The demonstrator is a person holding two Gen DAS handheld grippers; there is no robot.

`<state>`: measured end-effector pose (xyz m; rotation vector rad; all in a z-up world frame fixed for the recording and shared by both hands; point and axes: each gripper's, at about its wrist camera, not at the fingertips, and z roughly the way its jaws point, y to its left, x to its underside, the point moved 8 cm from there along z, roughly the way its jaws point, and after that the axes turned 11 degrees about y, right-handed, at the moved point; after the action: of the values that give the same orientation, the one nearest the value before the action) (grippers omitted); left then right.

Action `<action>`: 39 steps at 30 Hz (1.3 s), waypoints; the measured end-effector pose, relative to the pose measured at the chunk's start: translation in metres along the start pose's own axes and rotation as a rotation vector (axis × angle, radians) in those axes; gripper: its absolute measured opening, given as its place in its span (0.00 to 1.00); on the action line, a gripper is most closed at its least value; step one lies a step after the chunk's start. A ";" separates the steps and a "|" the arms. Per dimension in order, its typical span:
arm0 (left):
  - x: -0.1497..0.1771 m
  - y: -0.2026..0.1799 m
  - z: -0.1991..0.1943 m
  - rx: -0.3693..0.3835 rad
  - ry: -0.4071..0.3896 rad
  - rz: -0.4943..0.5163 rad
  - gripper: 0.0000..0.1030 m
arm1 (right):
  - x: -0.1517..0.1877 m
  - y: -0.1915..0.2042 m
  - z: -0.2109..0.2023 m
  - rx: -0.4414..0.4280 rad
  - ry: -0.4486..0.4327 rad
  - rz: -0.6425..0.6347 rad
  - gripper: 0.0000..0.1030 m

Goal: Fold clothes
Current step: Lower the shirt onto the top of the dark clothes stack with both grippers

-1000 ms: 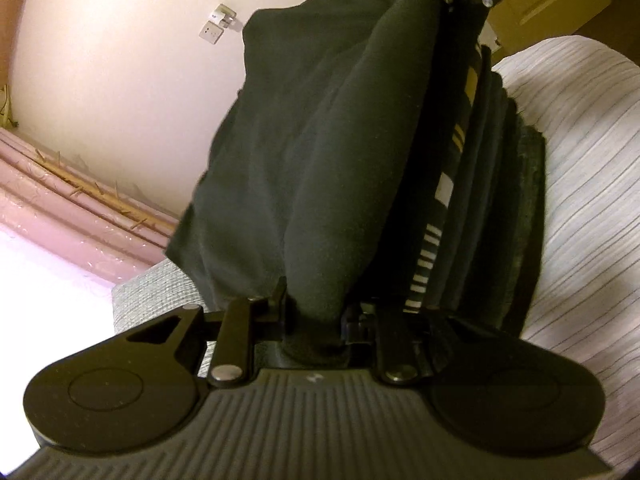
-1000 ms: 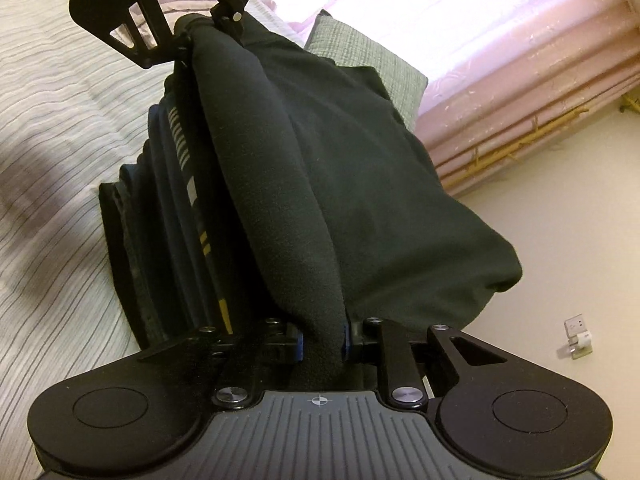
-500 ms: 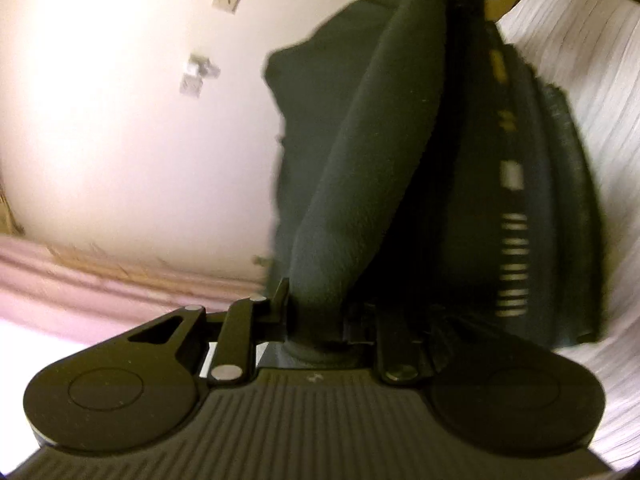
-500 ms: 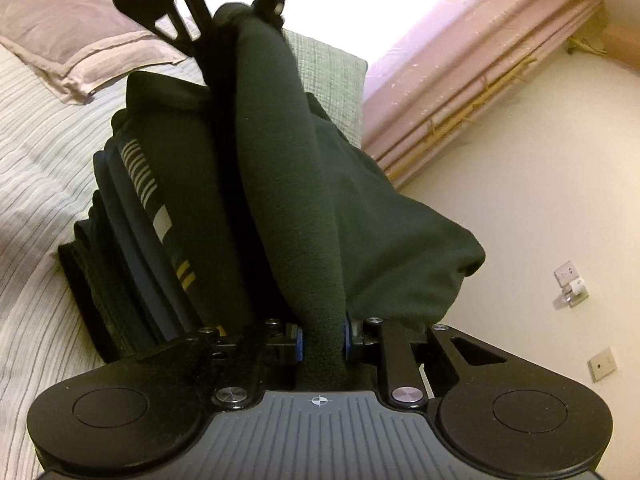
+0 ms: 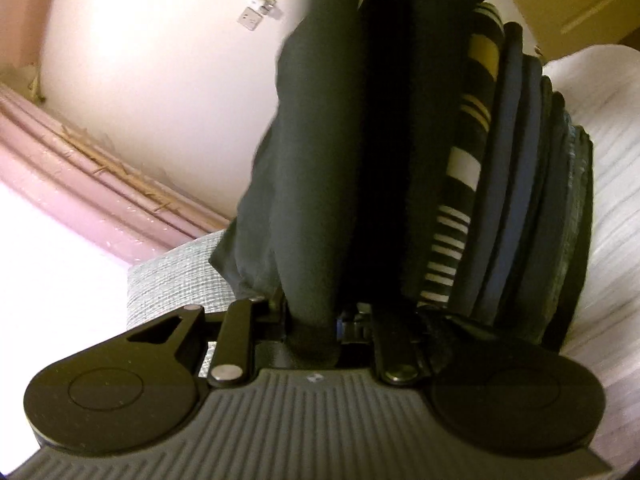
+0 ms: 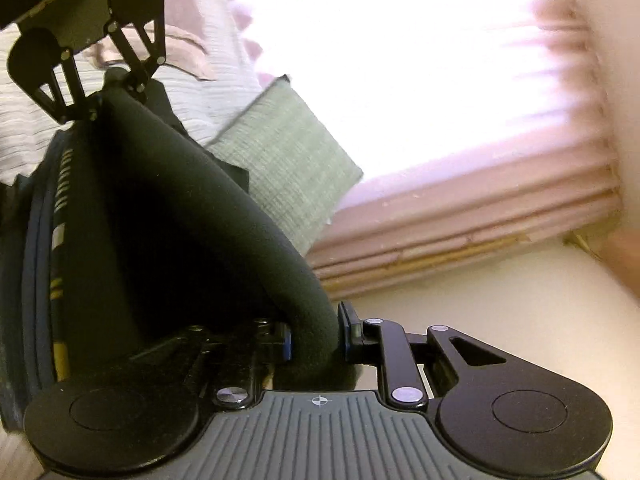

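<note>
A dark green garment (image 5: 316, 160) runs as a thick folded roll between my two grippers. My left gripper (image 5: 314, 320) is shut on one end of it. In the right wrist view the garment (image 6: 208, 216) rises from my right gripper (image 6: 316, 340), which is shut on the other end, up to the left gripper (image 6: 96, 96) at the top left. The roll lies against a stack of folded clothes (image 5: 520, 200) on the bed, next to a folded striped piece (image 5: 460, 184) in that stack.
The stack rests on a striped white bed (image 5: 612, 160). A grey-green cushion (image 6: 288, 168) lies just beyond the garment, and a pale pillow (image 6: 188, 52) is farther up the bed. Pink curtains (image 6: 460, 220) and a bright window are behind. Wall sockets (image 5: 256, 12) show on the cream wall.
Both grippers have swung and tilted while holding the garment. Its hanging part, spread wide a second ago, now shows as a narrow roll close to the stack.
</note>
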<state>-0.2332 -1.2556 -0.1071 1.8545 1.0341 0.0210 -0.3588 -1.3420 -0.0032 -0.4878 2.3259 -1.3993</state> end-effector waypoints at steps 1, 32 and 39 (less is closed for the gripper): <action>-0.003 0.002 0.001 0.000 0.000 0.003 0.15 | 0.010 0.015 0.005 -0.036 0.030 -0.006 0.18; 0.018 -0.040 0.003 -0.052 0.053 0.133 0.10 | 0.042 0.109 -0.031 -0.106 0.197 0.266 0.23; 0.015 -0.038 0.007 -0.054 0.069 0.128 0.10 | 0.038 0.101 -0.017 -0.128 0.190 0.254 0.23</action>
<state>-0.2445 -1.2446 -0.1454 1.8797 0.9505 0.1879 -0.4099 -1.3024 -0.0911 -0.0904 2.5336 -1.2288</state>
